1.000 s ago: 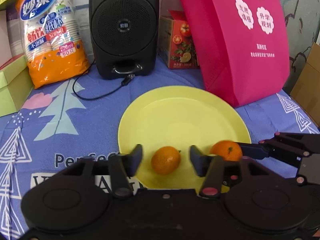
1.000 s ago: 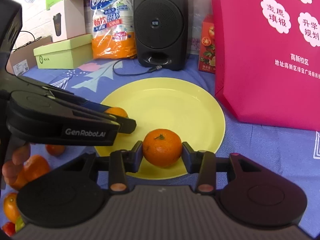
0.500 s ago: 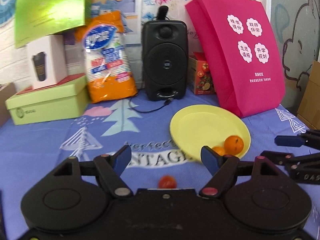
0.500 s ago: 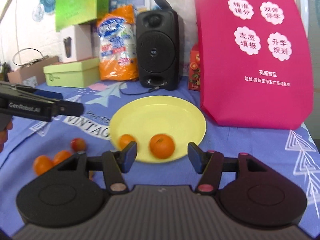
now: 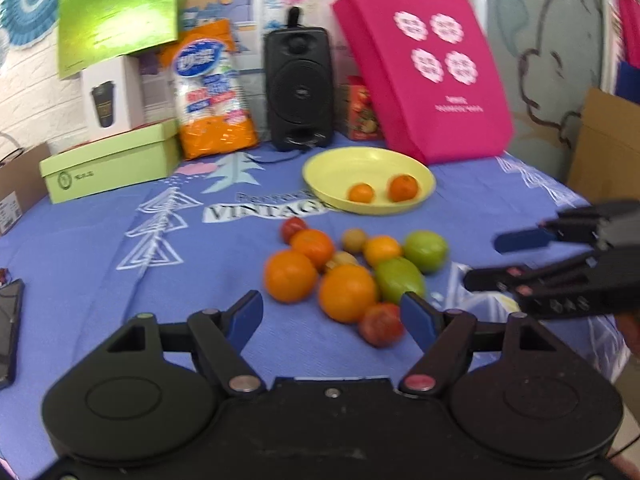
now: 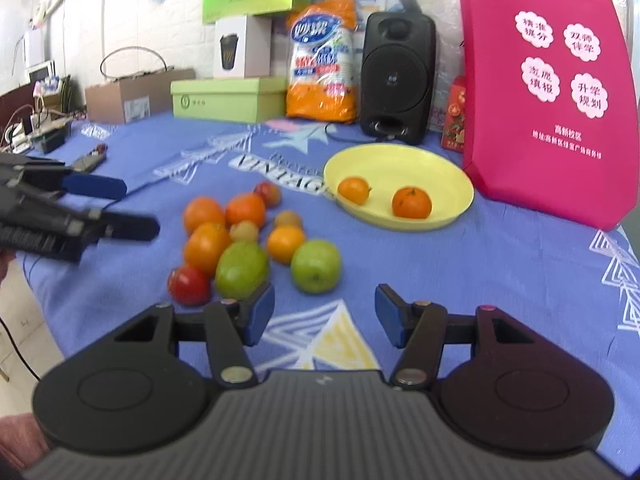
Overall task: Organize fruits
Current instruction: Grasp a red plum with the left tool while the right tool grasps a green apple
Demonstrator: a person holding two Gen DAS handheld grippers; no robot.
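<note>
Both hand-held grippers retreated, empty — two round oranges (image 6: 411, 202) on smooth yellow plate (image 6: 448, 168).

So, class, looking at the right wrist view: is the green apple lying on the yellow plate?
No, the green apple sits on the blue tablecloth; the yellow plate holds only two oranges.

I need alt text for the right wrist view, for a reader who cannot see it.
The open, empty right claw hovers over a blue tablecloth, before a cluster of oranges and green apples. Beyond, a yellow plate holds two mandarins; the left claw enters from the left.
</note>
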